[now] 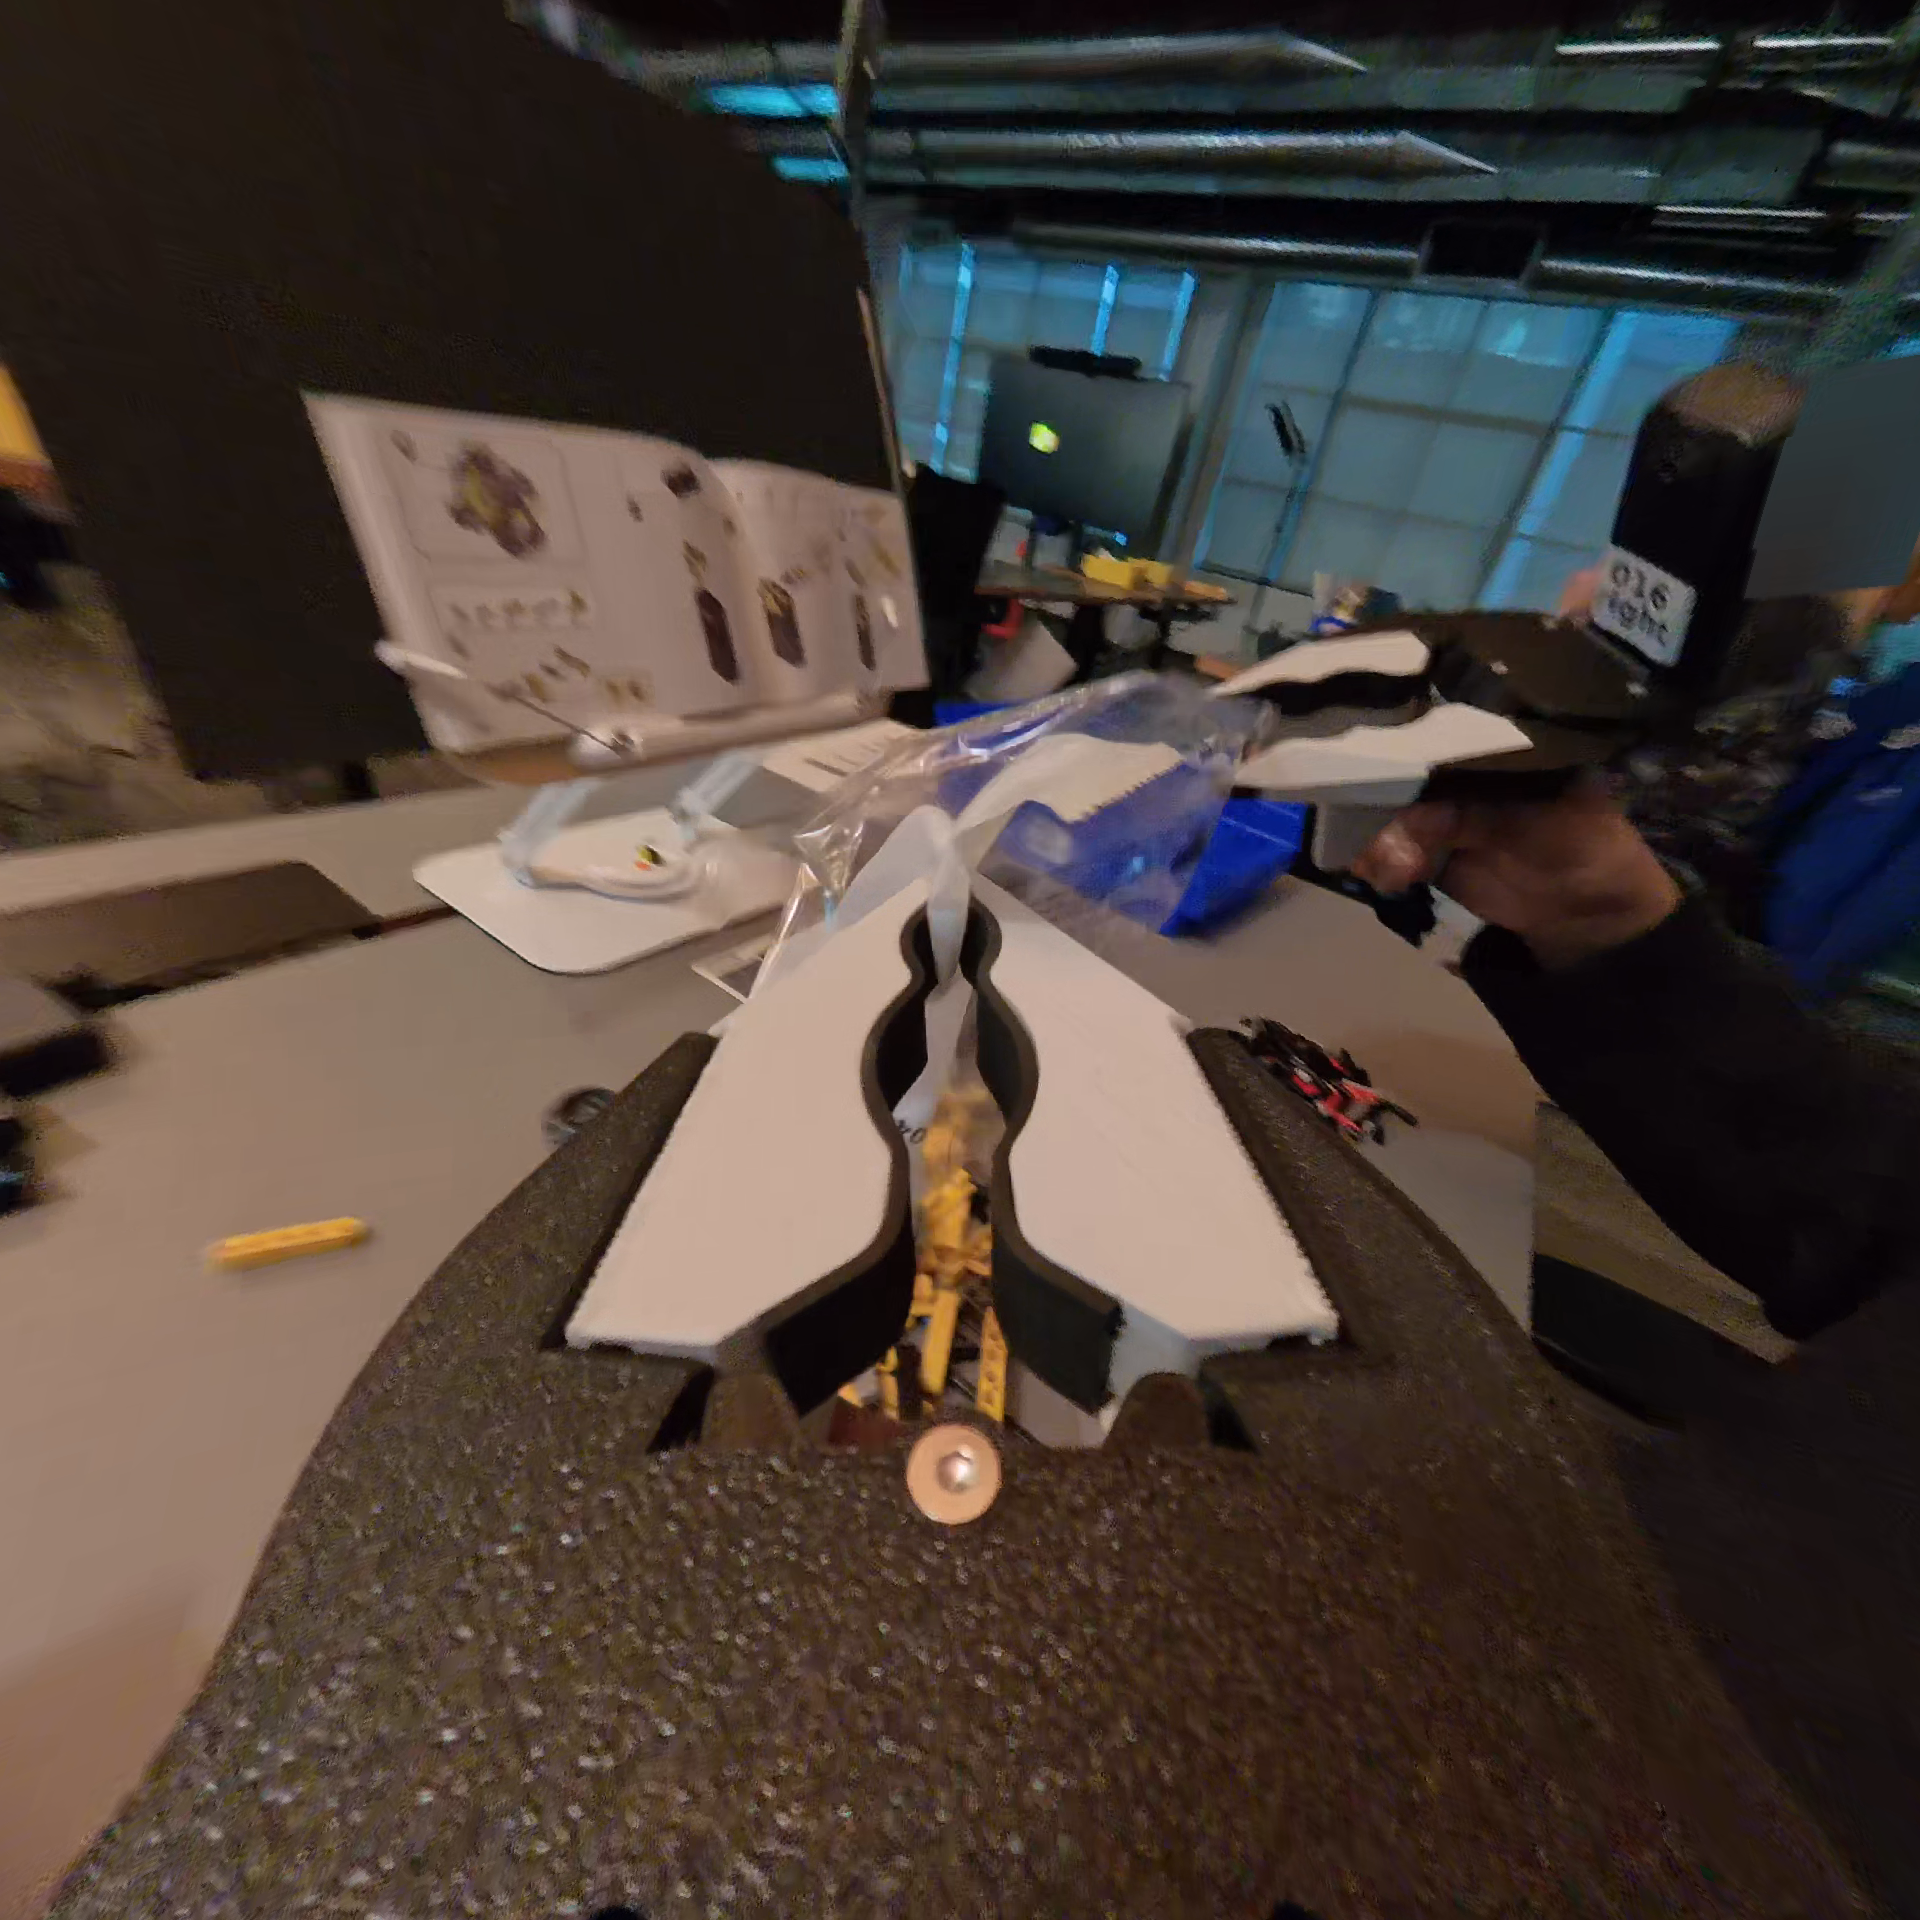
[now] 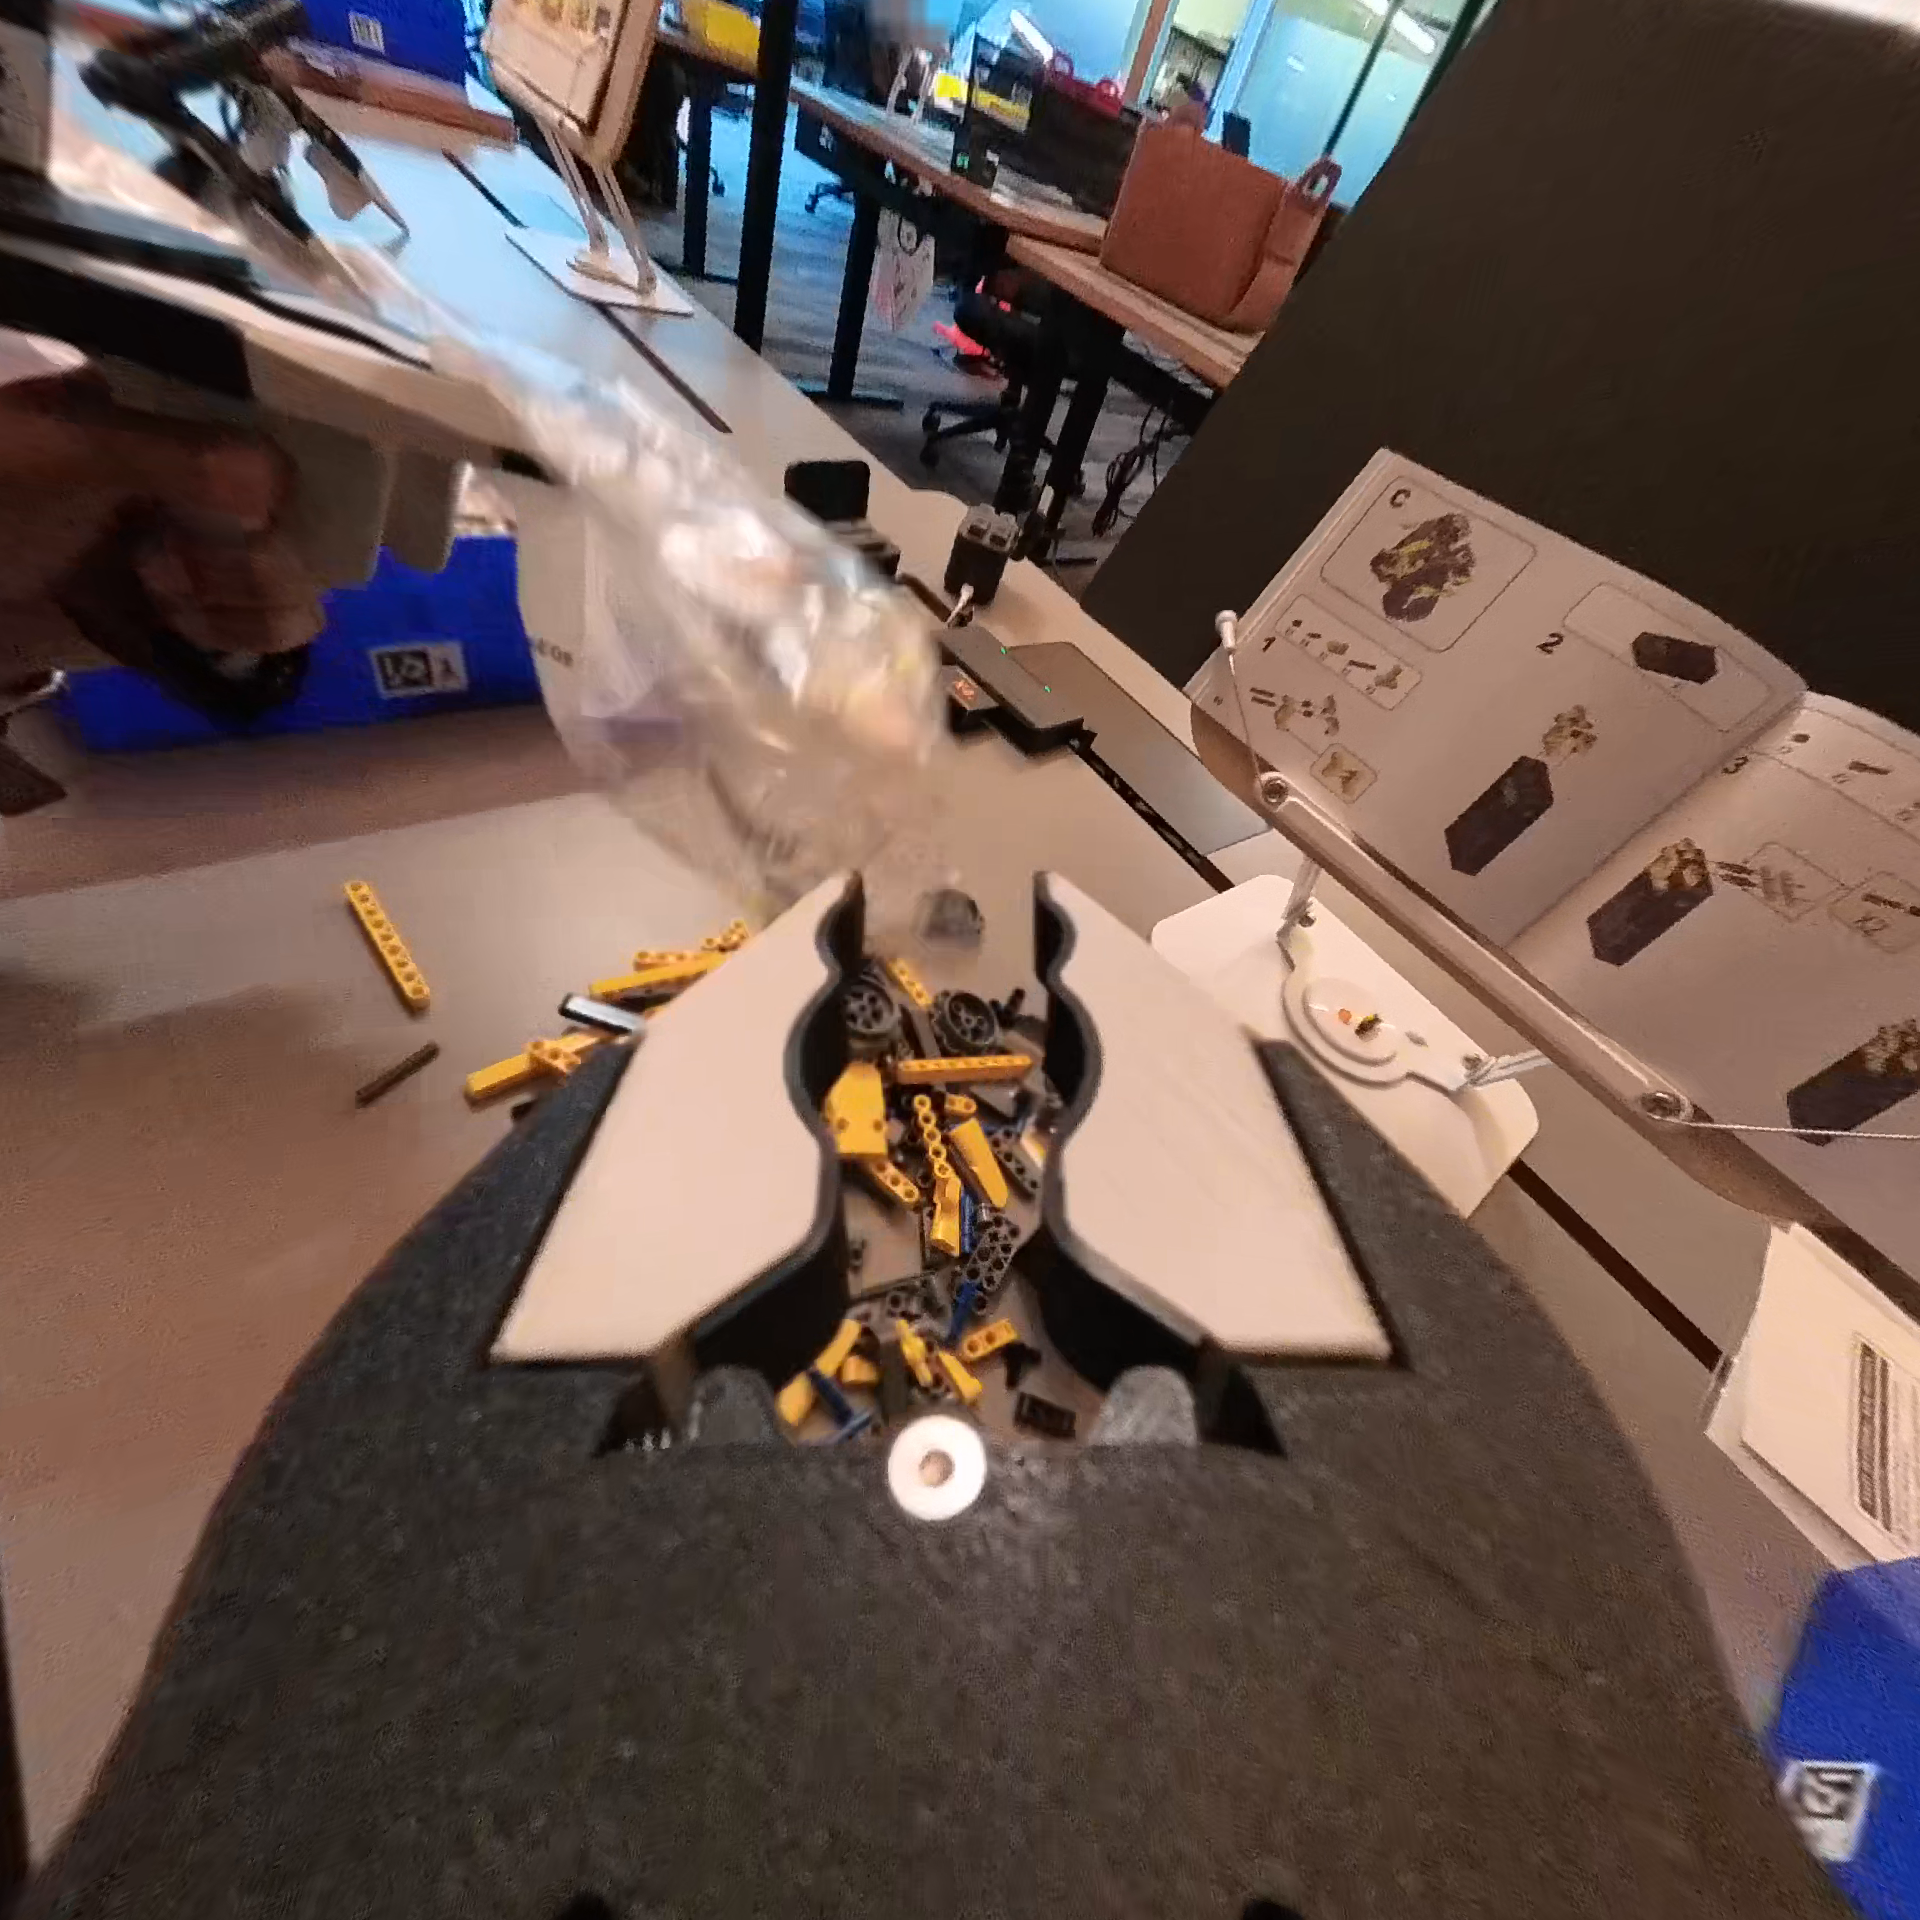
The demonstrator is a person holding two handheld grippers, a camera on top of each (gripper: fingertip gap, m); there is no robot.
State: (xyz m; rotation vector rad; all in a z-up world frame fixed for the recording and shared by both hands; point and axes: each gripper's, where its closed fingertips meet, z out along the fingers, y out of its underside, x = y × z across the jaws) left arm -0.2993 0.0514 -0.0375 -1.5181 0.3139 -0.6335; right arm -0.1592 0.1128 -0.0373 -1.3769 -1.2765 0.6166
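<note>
Left gripper [image 1: 951, 951] pinches a clear plastic bag [image 1: 1039, 790] above the grey table [image 1: 364, 1091]; right gripper [image 2: 948, 894] hangs spread over spilled yellow and black bricks [image 2: 935, 1132]. Blurred, swinging plastic could scatter loose bricks off the table.

An open-plan office or lab; rows of desks [image 2: 1049, 249], a monitor [image 1: 1086, 436], exposed ceiling ducts [image 1: 1143, 156], glass partitions [image 1: 1455, 416].

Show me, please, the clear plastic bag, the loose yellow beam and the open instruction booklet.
clear plastic bag [image 2: 727, 665]: right wrist view, crinkled middle.
loose yellow beam [image 2: 388, 945]: right wrist view, mid-length.
open instruction booklet [image 2: 1507, 717]: right wrist view, left page.
</note>
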